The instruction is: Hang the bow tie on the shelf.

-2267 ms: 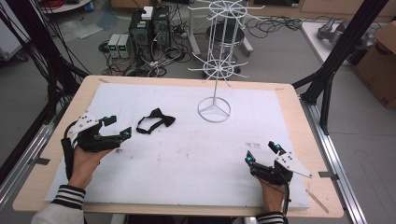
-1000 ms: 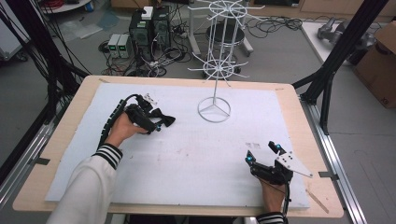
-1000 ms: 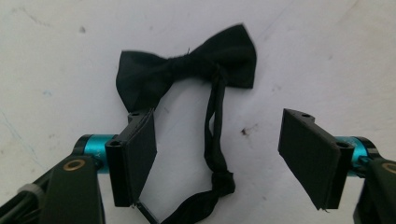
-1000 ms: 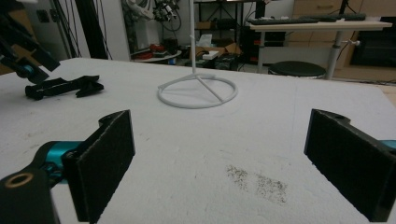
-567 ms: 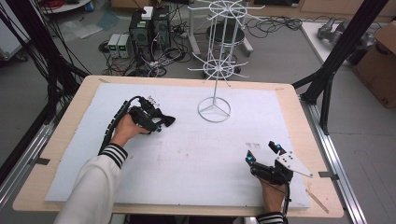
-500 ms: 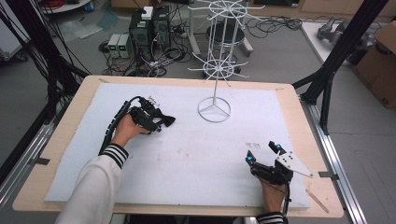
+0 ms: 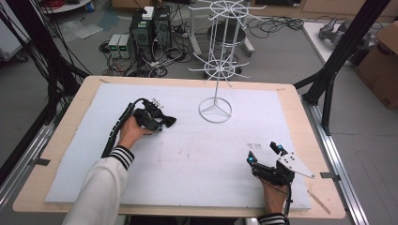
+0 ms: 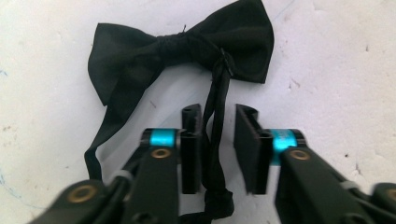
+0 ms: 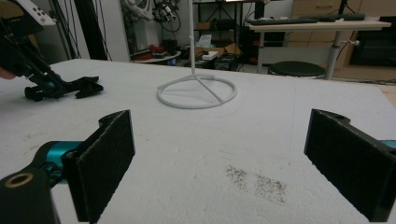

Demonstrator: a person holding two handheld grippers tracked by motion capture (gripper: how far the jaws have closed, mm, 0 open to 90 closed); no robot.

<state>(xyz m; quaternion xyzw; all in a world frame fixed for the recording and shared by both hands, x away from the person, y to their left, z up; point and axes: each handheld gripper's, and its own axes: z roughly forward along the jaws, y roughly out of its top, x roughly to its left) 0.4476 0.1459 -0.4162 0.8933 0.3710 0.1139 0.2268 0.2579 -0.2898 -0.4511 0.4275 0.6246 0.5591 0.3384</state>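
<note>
I've got the left gripper (image 7: 157, 123) out on the far left part of the white mat (image 7: 197, 154), pressed down low at the black bow tie (image 8: 182, 51). Through the left gripper view, the bow lies flat on the mat just ahead of my jaws, and its strap (image 8: 215, 140) runs back between them. The jaws stand narrow, with a sliver of gap on either side of the strap, so I can't say they're pinching it; I count them as not closed. A second length of strap (image 8: 107, 130) loops off to the left, outside the jaws.

From the high view, my left hand (image 7: 131, 133) wraps the gripper body, sleeve (image 7: 105, 187) stretched forward across the mat.

The right gripper (image 7: 265, 155) sits near the mat's front right, well apart from the bow tie, my right hand (image 7: 273, 199) behind it. In the right gripper view its jaws stand wide, nothing between them but bare mat and a dark smudge (image 9: 257, 179).

The white wire stand (image 7: 215, 70) rises from its ring base (image 9: 197, 93) at the mat's far middle, just right of the bow tie.
</note>
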